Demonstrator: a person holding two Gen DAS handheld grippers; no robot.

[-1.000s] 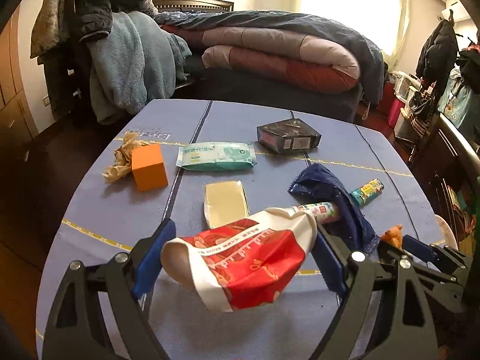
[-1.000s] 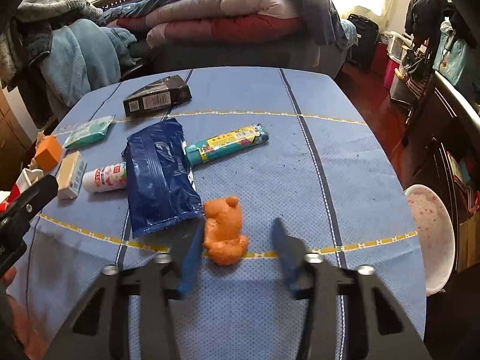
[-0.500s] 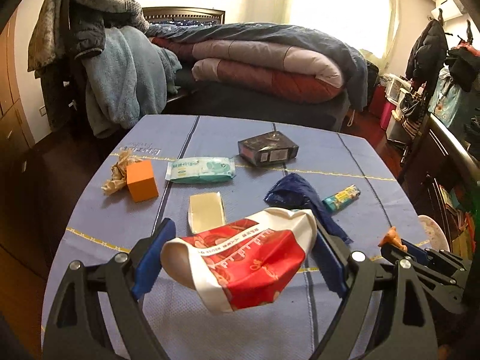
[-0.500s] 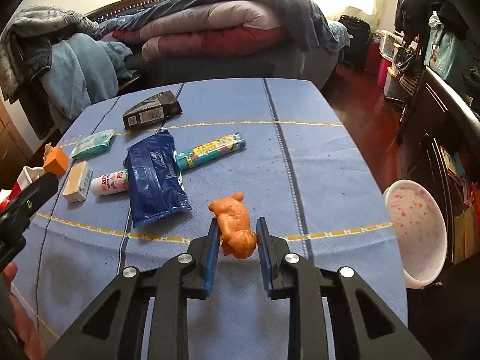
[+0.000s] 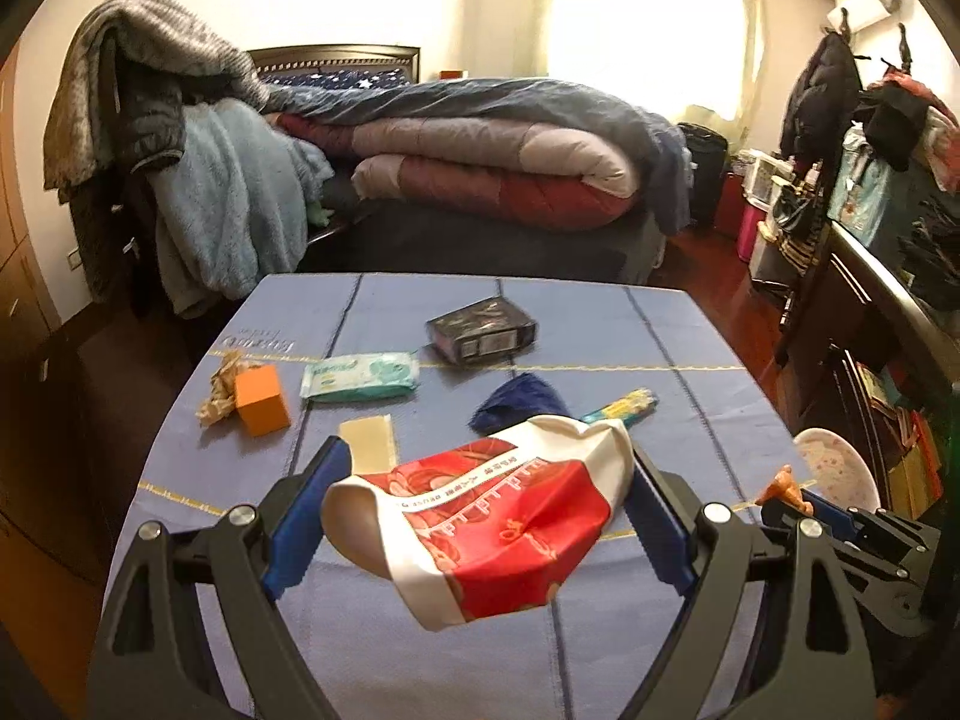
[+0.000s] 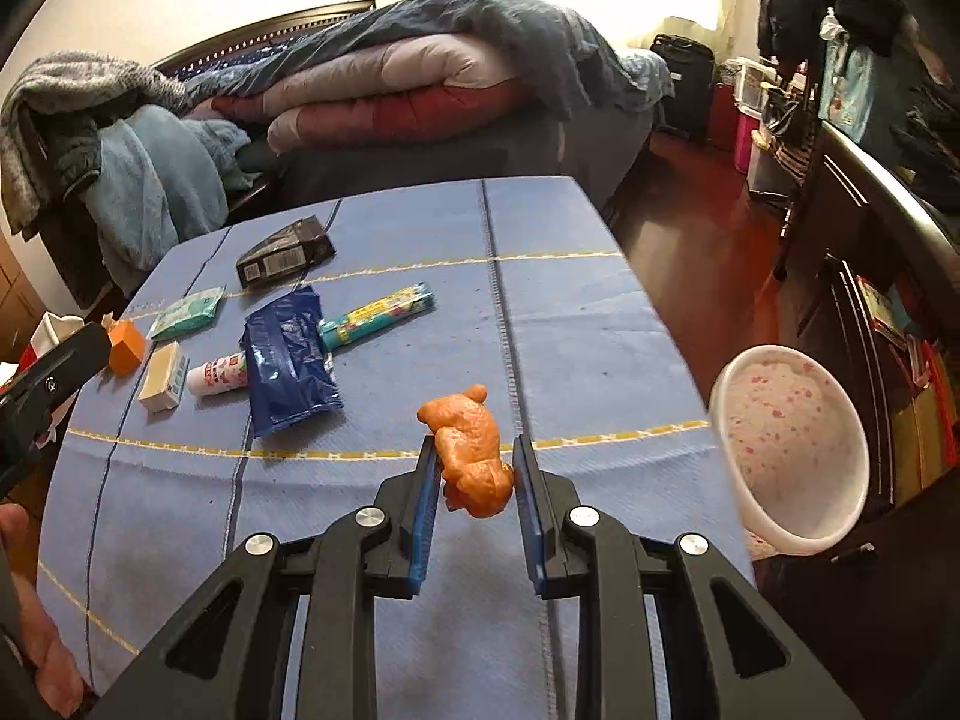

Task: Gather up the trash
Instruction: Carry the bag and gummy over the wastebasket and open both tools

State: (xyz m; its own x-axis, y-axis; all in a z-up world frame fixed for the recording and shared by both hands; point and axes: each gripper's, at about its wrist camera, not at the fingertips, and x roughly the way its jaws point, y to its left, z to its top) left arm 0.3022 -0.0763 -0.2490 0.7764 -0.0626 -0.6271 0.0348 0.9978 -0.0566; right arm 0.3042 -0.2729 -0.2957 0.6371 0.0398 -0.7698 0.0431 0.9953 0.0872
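Left gripper (image 5: 480,516): jaws wide, clamped on a red-and-white bag (image 5: 480,516), angled down. Right gripper (image 6: 472,468): jaws narrow, pinching an orange toy figure (image 6: 471,456), pitched steeper down.

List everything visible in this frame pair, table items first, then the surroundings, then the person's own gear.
Red-and-white bag: one, held in left gripper.
Orange figurine: one, held in right gripper.
Blue packet: one, table middle, overlapping both tubes.
Teal-and-yellow tube: one, right of packet.
White tube: one, left of packet.
Black box: one, table's far part.
Green wipes pack: one, table left.
Cream box: one, table left.
Orange cube: one, table left.
Crumpled paper: one, tan, beside cube.
Tablecloth: blue, yellow lines.
Basin: one, white with pink spots, off table's right edge.
Bed with quilts: behind table.
Left gripper: black, blue fingers.
Right gripper: black, blue fingers.
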